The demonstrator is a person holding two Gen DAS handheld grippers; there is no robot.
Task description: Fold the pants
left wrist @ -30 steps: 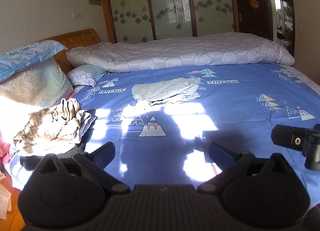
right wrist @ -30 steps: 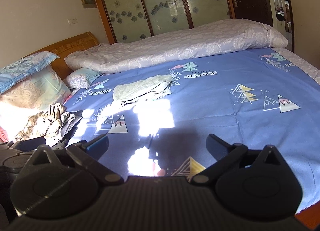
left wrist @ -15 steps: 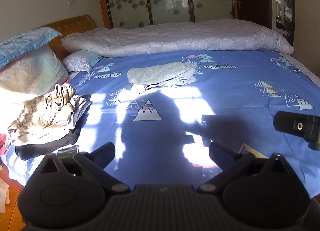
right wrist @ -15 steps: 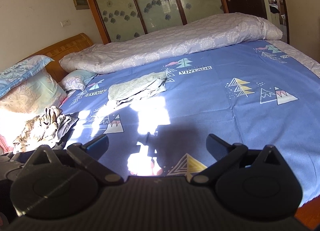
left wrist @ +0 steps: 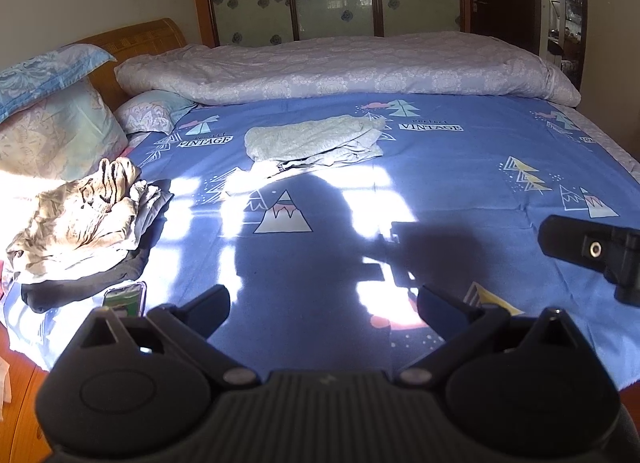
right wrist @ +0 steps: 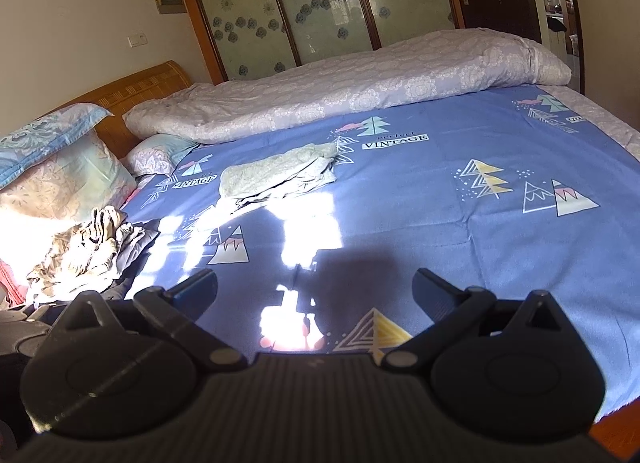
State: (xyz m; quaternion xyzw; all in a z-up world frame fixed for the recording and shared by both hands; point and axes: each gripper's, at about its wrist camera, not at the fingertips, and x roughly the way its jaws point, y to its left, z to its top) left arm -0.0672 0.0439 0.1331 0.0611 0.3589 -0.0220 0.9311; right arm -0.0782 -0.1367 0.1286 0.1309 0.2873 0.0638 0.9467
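the pale green pants (left wrist: 316,141) lie crumpled in a loose heap on the blue bed sheet (left wrist: 460,183), toward the far side of the bed and just short of the rolled quilt (left wrist: 348,67), well apart from both grippers. the left gripper (left wrist: 324,303) and the right gripper (right wrist: 314,289) each hang above the near edge of the bed with their fingers spread wide and nothing between them. the cloth looks thin, light and limp, so it should lift with almost no effort but will sag and drag rather than keep a shape; a single pinch would likely pull up one layer and leave the rest bunched. the heap hides the waistband and cuffs, so which end is which cannot be told from here. the safer hold is probably two corners of one edge, one per gripper, pinched close to the hem and pulled apart to spread the fabric flat. a separate pile of striped clothes (left wrist: 80,215) sits at the near left by a phone (left wrist: 126,297), clear of the work.
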